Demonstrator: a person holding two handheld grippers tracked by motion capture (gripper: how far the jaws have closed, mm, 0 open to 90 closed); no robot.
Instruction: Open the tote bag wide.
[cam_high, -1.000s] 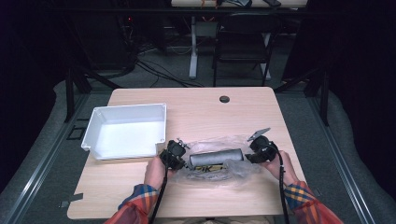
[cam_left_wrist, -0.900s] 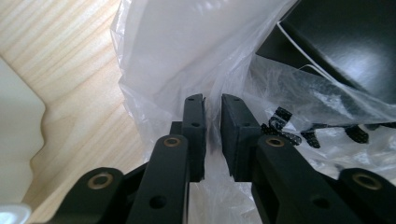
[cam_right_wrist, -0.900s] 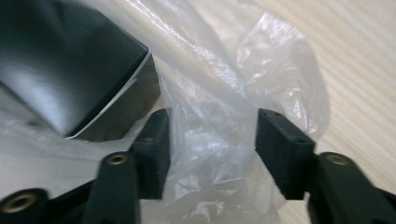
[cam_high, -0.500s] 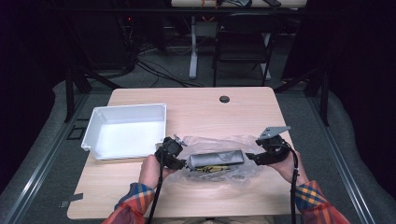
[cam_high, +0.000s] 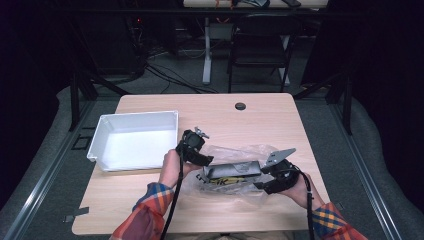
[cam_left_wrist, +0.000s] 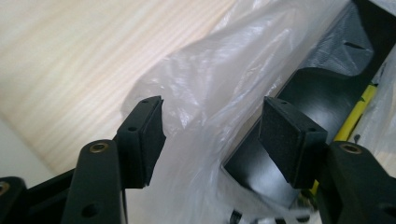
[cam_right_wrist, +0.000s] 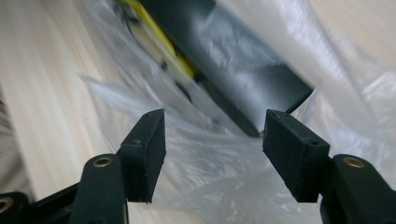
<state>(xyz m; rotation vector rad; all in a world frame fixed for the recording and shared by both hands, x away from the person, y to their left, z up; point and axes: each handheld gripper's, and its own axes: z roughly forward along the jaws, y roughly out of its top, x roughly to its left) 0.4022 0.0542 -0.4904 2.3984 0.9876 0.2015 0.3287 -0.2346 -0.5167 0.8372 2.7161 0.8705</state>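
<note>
I have the clear plastic bag (cam_high: 235, 172) with its stiff black box (cam_high: 232, 170) lying mid-table between my left gripper (cam_left_wrist: 210, 140) and right gripper (cam_right_wrist: 212, 149), both with jaws just parted on loose crinkly film, slippery and light, best pinched at the slack ends

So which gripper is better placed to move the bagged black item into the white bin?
Probably left. The left gripper sits between the white bin and the clear plastic bag with the black item, jaws open around plastic. The right gripper is at the far end.
</note>
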